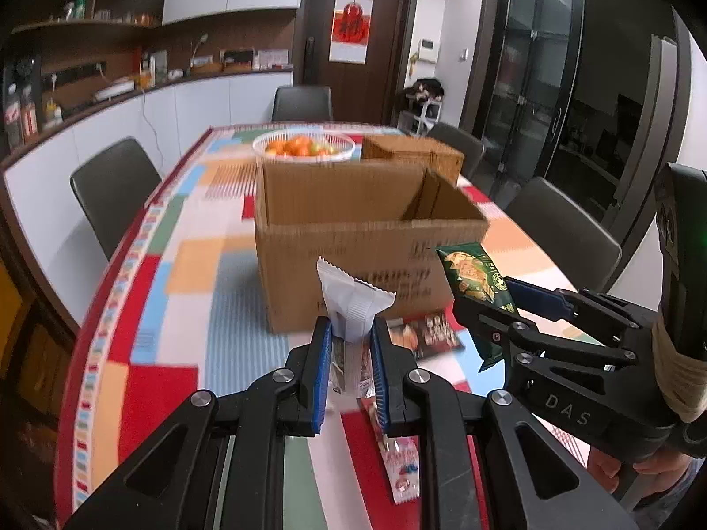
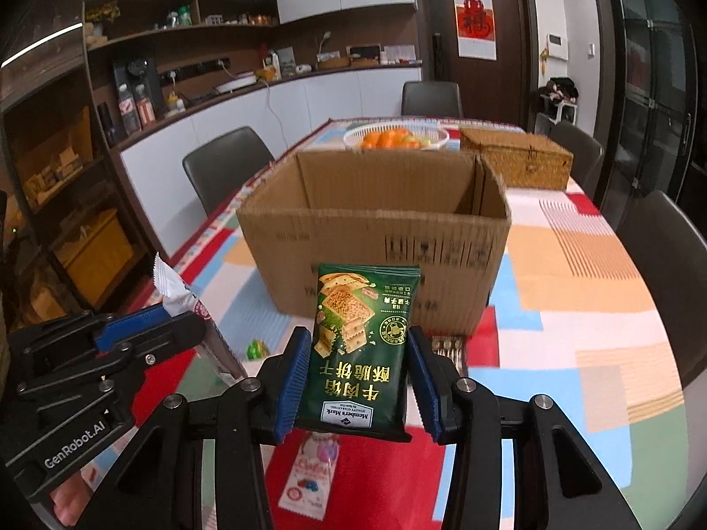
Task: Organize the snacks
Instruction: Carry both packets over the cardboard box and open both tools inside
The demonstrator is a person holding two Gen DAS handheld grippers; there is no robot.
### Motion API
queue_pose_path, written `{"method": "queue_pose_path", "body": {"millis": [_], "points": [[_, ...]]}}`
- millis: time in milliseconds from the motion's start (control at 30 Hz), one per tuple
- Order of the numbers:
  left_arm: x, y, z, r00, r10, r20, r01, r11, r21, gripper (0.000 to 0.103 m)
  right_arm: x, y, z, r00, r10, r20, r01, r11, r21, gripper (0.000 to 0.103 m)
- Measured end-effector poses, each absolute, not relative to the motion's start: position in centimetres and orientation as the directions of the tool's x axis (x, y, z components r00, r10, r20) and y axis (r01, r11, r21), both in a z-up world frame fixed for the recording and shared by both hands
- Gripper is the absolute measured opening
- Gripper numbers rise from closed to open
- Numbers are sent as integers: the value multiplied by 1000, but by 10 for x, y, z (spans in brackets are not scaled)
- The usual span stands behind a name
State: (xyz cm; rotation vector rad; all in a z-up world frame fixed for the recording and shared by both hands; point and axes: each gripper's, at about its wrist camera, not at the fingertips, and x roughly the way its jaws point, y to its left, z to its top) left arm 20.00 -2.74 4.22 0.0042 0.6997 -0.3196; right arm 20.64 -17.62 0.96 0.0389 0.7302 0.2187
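Patchwork tablecloth (image 2: 596,274) carried an open cardboard box (image 2: 375,238). Left gripper (image 1: 351,353) clamped a white packet (image 1: 353,304), right gripper (image 2: 358,380) a green cracker bag (image 2: 360,349), both short of it; other snacks (image 2: 309,481) remained on the cloth.

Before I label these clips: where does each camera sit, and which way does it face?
Left wrist: behind the left tongs gripping a white packet, facing the cardboard box; right tongs and a hand show.
Right wrist: behind the right tongs gripping a green cracker packet, facing the box; left tongs show.
Shared: box, fruit basket, pink packet.
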Motion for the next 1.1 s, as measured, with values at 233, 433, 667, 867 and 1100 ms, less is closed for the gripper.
{"method": "queue_pose_path", "body": {"millis": [233, 433, 667, 867, 1100], "points": [[217, -29, 83, 787, -263, -558, 294, 955, -36, 19, 223, -178, 45, 782, 204, -589, -184, 978, 94, 45], [237, -33, 112, 818, -269, -509, 308, 951, -8, 19, 243, -179, 76, 819, 193, -540, -182, 980, 75, 45], [277, -39, 125, 805, -285, -520, 327, 945, -12, 19, 276, -179, 93, 813, 197, -548, -187, 979, 75, 45], [309, -49, 118, 788, -263, -557, 330, 944, 21, 19, 309, -182, 90, 788, 188, -586, -178, 981, 75, 45], [343, -55, 102, 755, -258, -604, 332, 943, 12, 19, 342, -184, 76, 762, 164, -627, -154, 986, 70, 45]]}}
